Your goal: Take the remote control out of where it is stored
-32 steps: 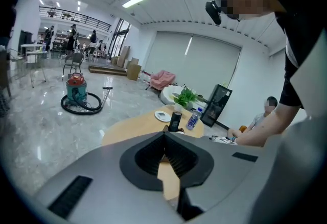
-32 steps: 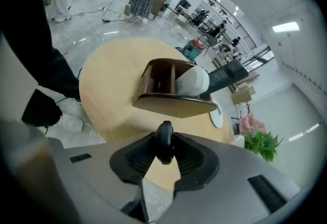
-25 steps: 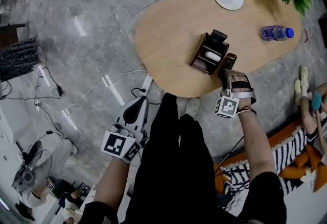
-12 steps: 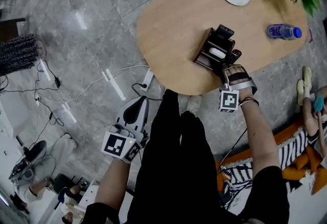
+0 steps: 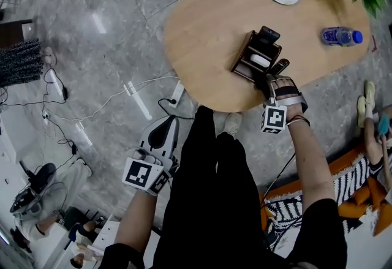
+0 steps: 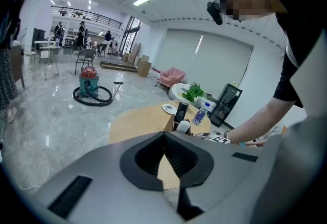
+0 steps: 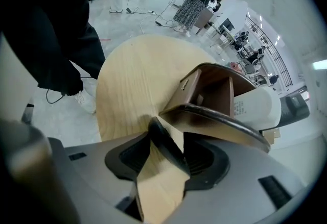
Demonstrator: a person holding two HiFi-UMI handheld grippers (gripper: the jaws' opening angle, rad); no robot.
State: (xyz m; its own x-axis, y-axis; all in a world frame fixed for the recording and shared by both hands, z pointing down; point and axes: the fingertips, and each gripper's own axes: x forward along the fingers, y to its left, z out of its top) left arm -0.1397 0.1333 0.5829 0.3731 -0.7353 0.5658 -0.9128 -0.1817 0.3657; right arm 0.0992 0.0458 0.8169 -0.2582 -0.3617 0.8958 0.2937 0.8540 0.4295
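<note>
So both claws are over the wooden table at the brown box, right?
Not quite: only the right claw is at the brown box. The left claw hangs off the wooden table, over the grey floor, as the head view shows.

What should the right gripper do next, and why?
Probably close the right gripper on the dark remote control. Its jaws have just been opening and stand apart, with the remote's end between them, not yet pressed, by the brown storage box on the wooden table. Gripping it has to come before lifting it out.
</note>
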